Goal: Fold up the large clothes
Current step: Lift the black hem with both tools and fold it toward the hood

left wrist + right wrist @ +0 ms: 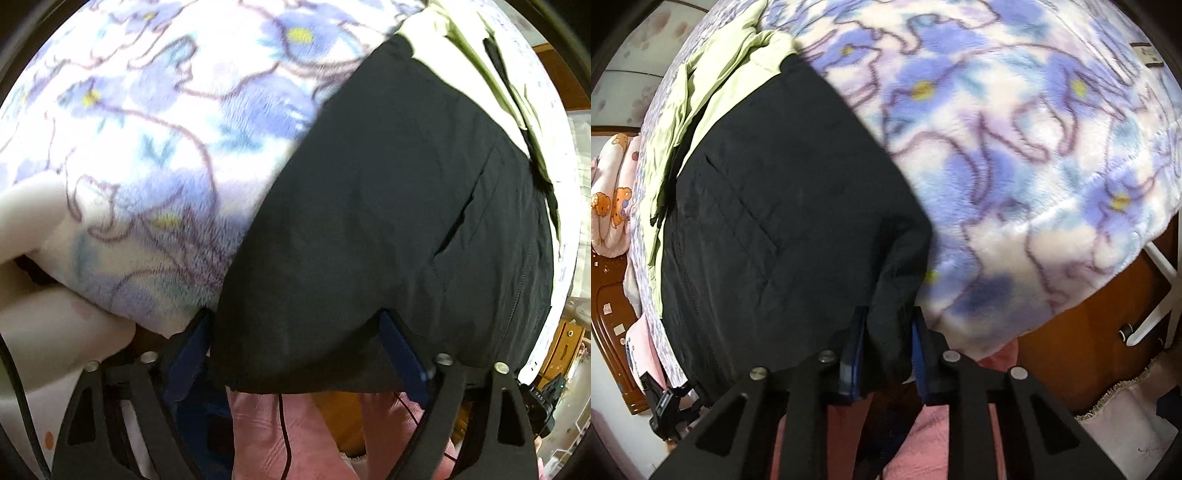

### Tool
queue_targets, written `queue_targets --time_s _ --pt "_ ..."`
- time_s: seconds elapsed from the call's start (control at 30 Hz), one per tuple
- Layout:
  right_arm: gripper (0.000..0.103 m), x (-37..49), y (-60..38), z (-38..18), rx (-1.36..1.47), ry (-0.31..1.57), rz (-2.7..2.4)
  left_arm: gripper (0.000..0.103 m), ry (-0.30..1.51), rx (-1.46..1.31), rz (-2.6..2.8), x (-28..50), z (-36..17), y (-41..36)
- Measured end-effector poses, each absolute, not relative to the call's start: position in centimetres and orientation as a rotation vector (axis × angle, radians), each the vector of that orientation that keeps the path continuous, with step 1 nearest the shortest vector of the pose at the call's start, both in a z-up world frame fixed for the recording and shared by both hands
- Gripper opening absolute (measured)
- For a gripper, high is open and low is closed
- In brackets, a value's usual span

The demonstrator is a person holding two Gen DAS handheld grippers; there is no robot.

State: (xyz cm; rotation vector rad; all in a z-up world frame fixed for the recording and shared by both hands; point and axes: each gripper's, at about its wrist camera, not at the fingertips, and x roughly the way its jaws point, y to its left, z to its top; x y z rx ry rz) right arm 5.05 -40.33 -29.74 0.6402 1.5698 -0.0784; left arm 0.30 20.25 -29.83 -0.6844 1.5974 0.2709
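Black garment (783,206) on floral blanket (1015,147) | right hand-held gripper (888,332) clamps hem | left hand-held gripper (295,332) spread wide

- A fleece blanket (1015,155) with blue flowers and purple vines covers the bed.
- A pink bear-print quilt (613,192) lies bunched by the wooden headboard (613,332).
- Brown wooden furniture (1089,332) stands beside the bed.
- A white bar (1160,295) leans against it.

Garment: black jacket (388,206) spread flat on the bed, hem at the near edge.
Left gripper (295,332): jaws wide apart, hem lying between them.
Bed cover: flowered fleece blanket (155,122).
Far end: pale green cloth (476,48) touching the jacket.
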Motion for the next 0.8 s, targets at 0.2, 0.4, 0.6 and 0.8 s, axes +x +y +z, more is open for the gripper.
queue_targets --time_s 0.2,0.4,0.6,0.8 --pt "0.019 5.4 -39.3 -29.0 0.758 1.524 -0.032 0.037 1.608 -0.615 0.333 0.6 -28.5 18.7" --pt "0.017 6.7 -37.7 -27.7 0.853 1.493 0.054 0.012 1.523 -0.603 0.34 1.4 -24.7 16.1" --pt "0.016 9.3 -34.0 -23.9 0.988 1.402 0.259 0.011 1.386 -0.705 0.186 5.6 -18.2 11.9" --pt "0.015 14.0 -30.3 -19.2 0.922 1.332 0.452 0.01 1.273 -0.778 0.051 10.4 -13.6 8.2"
